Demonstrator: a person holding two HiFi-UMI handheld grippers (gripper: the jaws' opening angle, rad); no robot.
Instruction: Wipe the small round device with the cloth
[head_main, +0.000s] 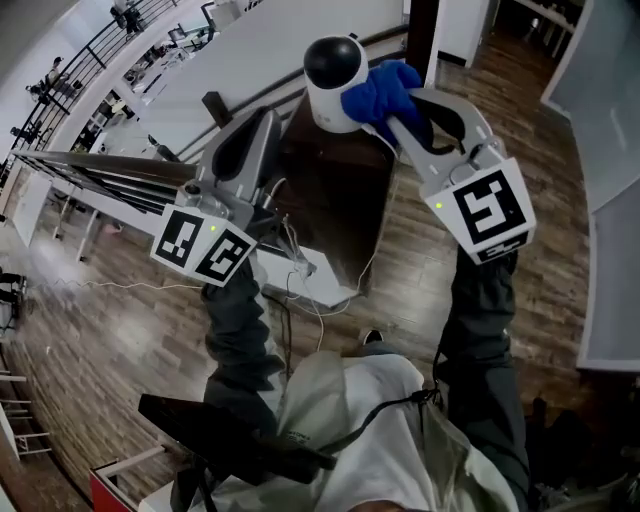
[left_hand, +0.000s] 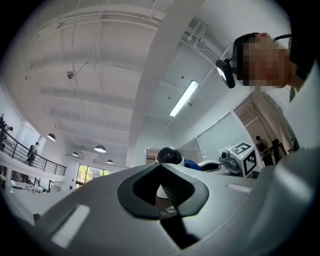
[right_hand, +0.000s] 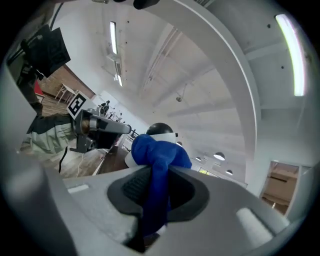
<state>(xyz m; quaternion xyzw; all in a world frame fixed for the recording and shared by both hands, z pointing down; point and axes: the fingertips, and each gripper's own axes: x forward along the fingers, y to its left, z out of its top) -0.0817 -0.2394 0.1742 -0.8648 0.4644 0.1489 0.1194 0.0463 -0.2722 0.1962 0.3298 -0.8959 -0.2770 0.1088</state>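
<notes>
Pinching cloth (right_hand: 157, 150) between right fingers (right_hand: 131, 187), touching round device (right_hand: 160, 129)

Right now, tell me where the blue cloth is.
Head view, top centre: the blue cloth is clamped in the right tongs, against the right side of the small round device.

Wood-plank floor (head_main: 110, 345), dark brown tabletop (head_main: 340, 215), white ceiling (left_hand: 100, 60) with tube light (left_hand: 183, 98), round pendant lamps (left_hand: 100, 148), railed balcony (left_hand: 35, 157).

Dark table (head_main: 335, 195) above a wood floor (head_main: 95, 345) (white cable (head_main: 130, 286) lying there).
</notes>
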